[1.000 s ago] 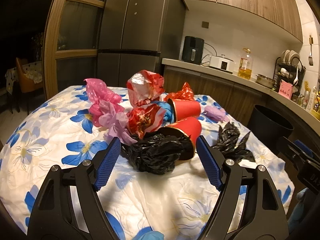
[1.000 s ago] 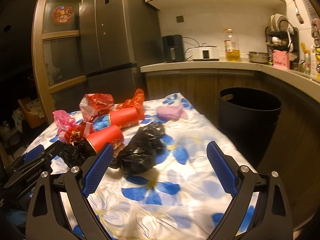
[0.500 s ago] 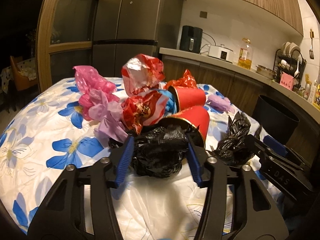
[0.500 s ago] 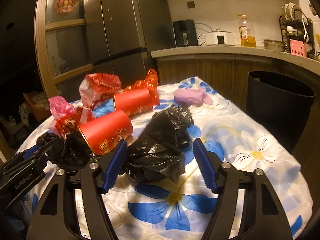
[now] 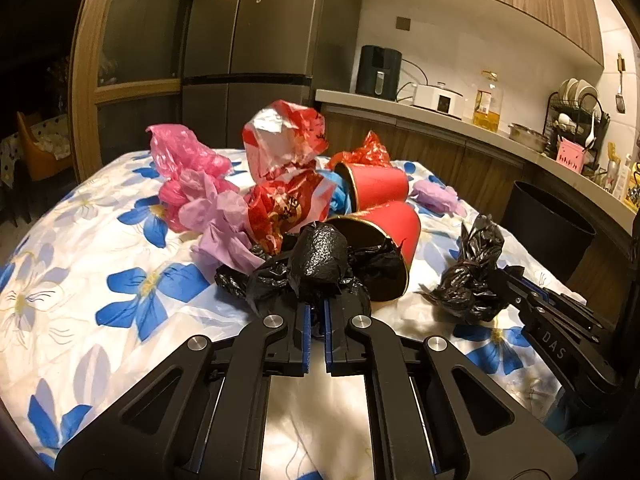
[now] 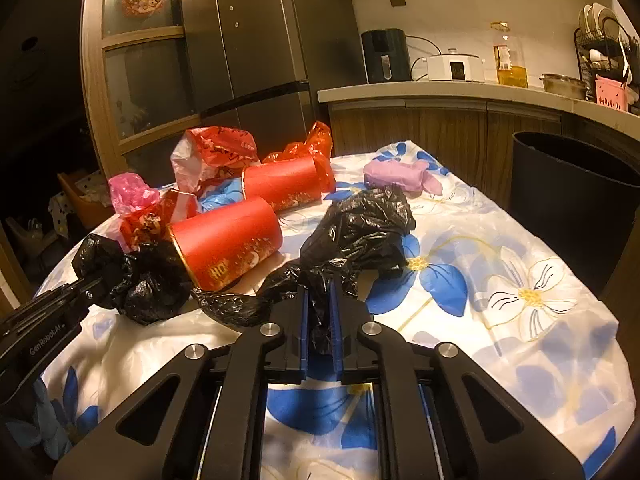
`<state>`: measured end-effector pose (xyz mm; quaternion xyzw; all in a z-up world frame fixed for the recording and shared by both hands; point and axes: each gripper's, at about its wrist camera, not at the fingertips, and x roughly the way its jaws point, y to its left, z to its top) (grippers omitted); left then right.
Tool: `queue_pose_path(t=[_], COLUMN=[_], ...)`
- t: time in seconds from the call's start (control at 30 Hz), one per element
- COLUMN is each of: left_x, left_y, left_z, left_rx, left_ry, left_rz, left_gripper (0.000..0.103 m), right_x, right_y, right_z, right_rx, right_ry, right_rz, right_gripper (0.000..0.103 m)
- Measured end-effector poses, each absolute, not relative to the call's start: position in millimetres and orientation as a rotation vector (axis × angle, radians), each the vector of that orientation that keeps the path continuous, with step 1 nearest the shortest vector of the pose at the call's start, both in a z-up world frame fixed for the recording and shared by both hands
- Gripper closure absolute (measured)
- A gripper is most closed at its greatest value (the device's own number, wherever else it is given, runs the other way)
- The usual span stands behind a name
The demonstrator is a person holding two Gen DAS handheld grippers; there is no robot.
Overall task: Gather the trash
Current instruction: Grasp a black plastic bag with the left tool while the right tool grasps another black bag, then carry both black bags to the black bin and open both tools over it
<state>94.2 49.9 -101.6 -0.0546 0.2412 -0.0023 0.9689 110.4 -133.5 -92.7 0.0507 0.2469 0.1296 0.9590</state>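
Trash lies piled on a flowered tablecloth (image 5: 92, 264). My left gripper (image 5: 316, 312) is shut on a crumpled black plastic bag (image 5: 316, 260) in front of a red paper cup (image 5: 394, 228). My right gripper (image 6: 319, 312) is shut on a second black plastic bag (image 6: 360, 232), seen at the right in the left wrist view (image 5: 476, 272). The left bag also shows in the right wrist view (image 6: 136, 276). A second red cup (image 5: 376, 188), red-and-white wrappers (image 5: 284, 140), pink bags (image 5: 180, 156) and a purple wad (image 5: 436, 196) lie behind.
A black trash bin (image 6: 572, 196) stands on the floor right of the table (image 5: 544, 228). A kitchen counter (image 6: 460, 90) with appliances and a dish rack runs behind it. A dark fridge (image 5: 256, 60) stands at the back.
Both grippers moved forward and down onto the table and closed, each from wide open to shut on its black bag.
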Motion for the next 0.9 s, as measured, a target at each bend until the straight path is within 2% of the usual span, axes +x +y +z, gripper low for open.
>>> queue_pose_path(t=[0.57, 0.9], left_x=[45.0, 45.0], left_y=[51.0, 31.3], left_z=[-57.4, -28.0], left_rx=[-0.096, -0.078], left_ry=[0.362, 0.300], left_rz=[0.002, -0.021], left_gripper=[0.100, 0.100], right_x=[67.0, 54.9], right_y=[-161.0, -180.1], right_z=[-47.0, -19.9], right_rx=[0.116, 0.123], right_ry=[0.371, 0.303], right_rz=[0.257, 0.246], right_gripper=[0.096, 0.096])
